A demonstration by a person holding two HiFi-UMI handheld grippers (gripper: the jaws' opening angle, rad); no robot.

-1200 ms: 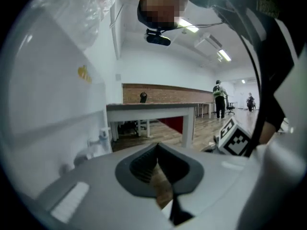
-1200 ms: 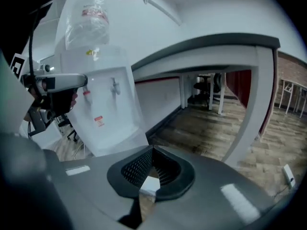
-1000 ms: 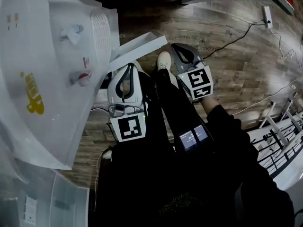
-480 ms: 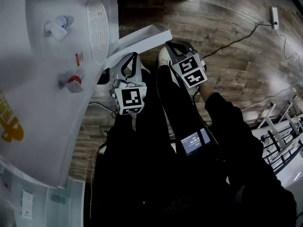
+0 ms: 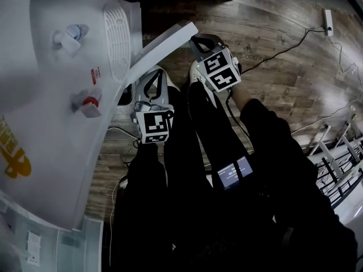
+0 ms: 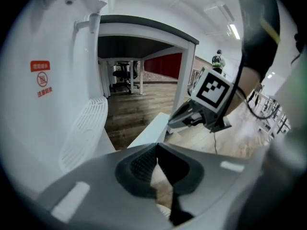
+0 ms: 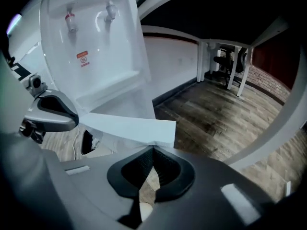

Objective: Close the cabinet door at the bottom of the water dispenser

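The white water dispenser fills the left of the head view, with its taps and red label facing me. Its bottom cabinet door stands open and juts out over the wood floor. My right gripper is shut and empty, with its tips at the door's free end; in the right gripper view the door lies just beyond the right gripper. My left gripper is shut and empty, lower down beside the dispenser's front. From the left gripper I see the door.
The person's dark trouser legs and a white shoe are right below the grippers. Cables and a power strip lie on the floor to the right. A white desk and an office chair stand behind the dispenser.
My right gripper has moved forward to the door's outer end. The door looks swung a little toward the dispenser. The left gripper has hardly moved in the last half second.
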